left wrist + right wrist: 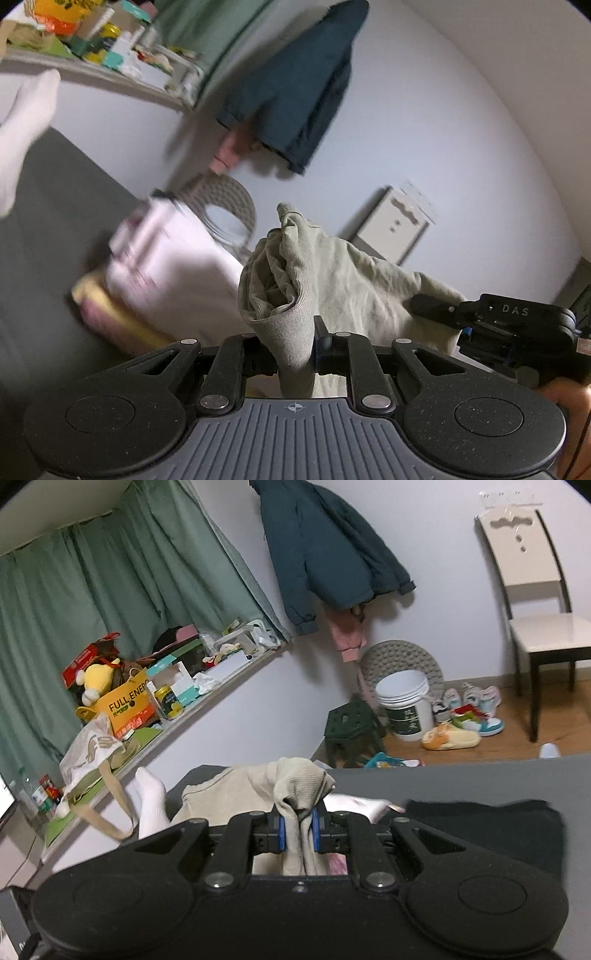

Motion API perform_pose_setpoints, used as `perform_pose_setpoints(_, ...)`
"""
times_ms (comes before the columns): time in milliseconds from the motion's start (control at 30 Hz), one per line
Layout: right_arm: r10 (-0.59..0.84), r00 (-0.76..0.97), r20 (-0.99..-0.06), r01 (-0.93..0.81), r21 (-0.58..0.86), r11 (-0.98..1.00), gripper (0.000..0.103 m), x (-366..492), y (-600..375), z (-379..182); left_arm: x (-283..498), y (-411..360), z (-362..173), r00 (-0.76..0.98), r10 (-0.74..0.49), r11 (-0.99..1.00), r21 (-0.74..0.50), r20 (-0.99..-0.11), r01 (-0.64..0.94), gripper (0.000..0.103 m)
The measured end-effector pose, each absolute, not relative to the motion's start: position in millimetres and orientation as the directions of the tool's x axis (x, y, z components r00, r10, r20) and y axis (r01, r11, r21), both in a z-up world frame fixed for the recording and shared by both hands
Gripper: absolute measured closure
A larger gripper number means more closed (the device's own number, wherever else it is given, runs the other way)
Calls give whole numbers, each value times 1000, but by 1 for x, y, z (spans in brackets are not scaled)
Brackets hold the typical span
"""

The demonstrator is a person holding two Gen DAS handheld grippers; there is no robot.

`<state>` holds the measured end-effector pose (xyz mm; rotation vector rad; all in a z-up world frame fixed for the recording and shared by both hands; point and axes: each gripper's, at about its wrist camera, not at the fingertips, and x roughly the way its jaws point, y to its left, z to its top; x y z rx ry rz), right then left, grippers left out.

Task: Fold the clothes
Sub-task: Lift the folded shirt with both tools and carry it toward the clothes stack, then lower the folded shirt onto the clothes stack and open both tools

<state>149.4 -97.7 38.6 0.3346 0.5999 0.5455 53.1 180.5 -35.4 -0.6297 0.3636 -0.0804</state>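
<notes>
Beige garment [332, 273] clenched by both tools [293, 345] [298, 829] (white sock [151, 801] clearest from right wrist).

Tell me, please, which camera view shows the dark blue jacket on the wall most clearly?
The right wrist view. There the jacket is sharp and whole, hanging on the wall beside the green curtain. In the left wrist view the jacket is blurred and tilted, with its top cut off at the picture's edge.
</notes>
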Motion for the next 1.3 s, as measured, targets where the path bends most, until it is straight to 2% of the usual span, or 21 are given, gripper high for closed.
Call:
perform_pose_setpoints(167,576,674,-462,-402,424,812,90,189,-61,26,92,214,-50,933,-134,797,-596,-333,-98,86)
perform_pose_setpoints(433,552,672,-494,-374,417,829,90,237,-29,7,134,224,-54,926,-73,809,-565,-370,-162,86)
perform_pose_setpoints(700,463,637,-617,-306,349,886,88,258,-12,-18,154,232,-78,867,-81,769,-584,-491,-259,85)
perform_pose_setpoints(767,437,631,-640,-296,322,899,86,259,-9,-24,156,233,-81,861,-86,762,-590,-502,-268,82)
perform_pose_setpoints(867,391,648,-654,-274,279,920,67,259,-7,-29,155,236,-84,856,-107,737,-619,-506,-273,81)
perform_pose_setpoints(933,385,651,-655,-276,269,923,64,256,-9,-29,151,239,-84,851,-126,717,-640,-511,-278,78)
perform_pose_setpoints(1000,367,661,-654,-266,253,930,55,253,-13,-25,144,242,-83,843,-139,700,-654,-519,-287,78)
perform_pose_setpoints(1067,322,702,-635,-240,214,947,50,244,-19,-17,130,241,-75,854,-97,722,-627,-511,-293,74)
perform_pose_setpoints(1133,301,754,-583,-240,181,954,41,232,-21,-7,116,238,-66,868,-43,751,-589,-494,-298,55)
perform_pose_setpoints(1200,375,780,-500,-301,226,927,28,218,-24,1,104,236,-56,890,-3,779,-559,-456,-284,48)
perform_pose_setpoints(1233,427,778,-461,-341,261,903,18,211,-24,3,102,235,-52,910,-23,787,-569,-414,-239,48)
perform_pose_setpoints(1267,476,772,-421,-380,295,877,12,204,-24,4,102,233,-49,925,-62,788,-587,-374,-185,48)
perform_pose_setpoints(1300,516,759,-397,-407,328,852,12,200,-22,3,104,232,-46,937,-107,782,-610,-333,-127,48)
